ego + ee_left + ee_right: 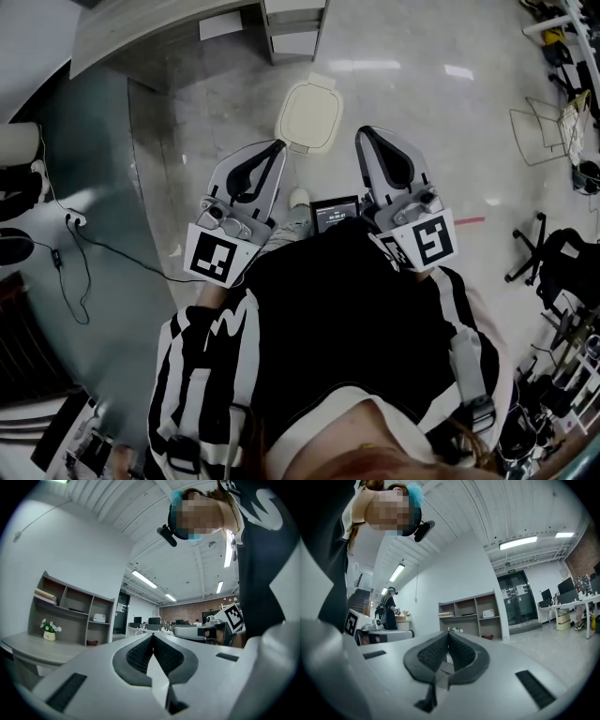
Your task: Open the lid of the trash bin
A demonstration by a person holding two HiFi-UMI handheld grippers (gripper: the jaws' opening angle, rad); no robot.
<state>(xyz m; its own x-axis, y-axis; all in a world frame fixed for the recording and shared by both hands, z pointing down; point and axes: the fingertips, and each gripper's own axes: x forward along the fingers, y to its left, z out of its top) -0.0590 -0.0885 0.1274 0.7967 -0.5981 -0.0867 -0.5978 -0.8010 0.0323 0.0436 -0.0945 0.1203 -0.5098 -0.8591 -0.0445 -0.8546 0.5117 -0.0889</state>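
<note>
Two grippers are held close to the person's chest, and both are clenched on nothing: the left gripper (272, 150) has its ribbed pads pressed together, and the right gripper (367, 139) also. The trash bin (285, 129) stands on the pale floor (412, 84) just ahead, between the two tips in the head view, and its cream lid (309, 112) lies flat and shut. The lid looks like thin smooth plastic, so I judge it light, rather stiff and a little slippery. The best place to hold seems to be the small tab (300, 147) on the near edge, pinched by one gripper after opening it
</note>
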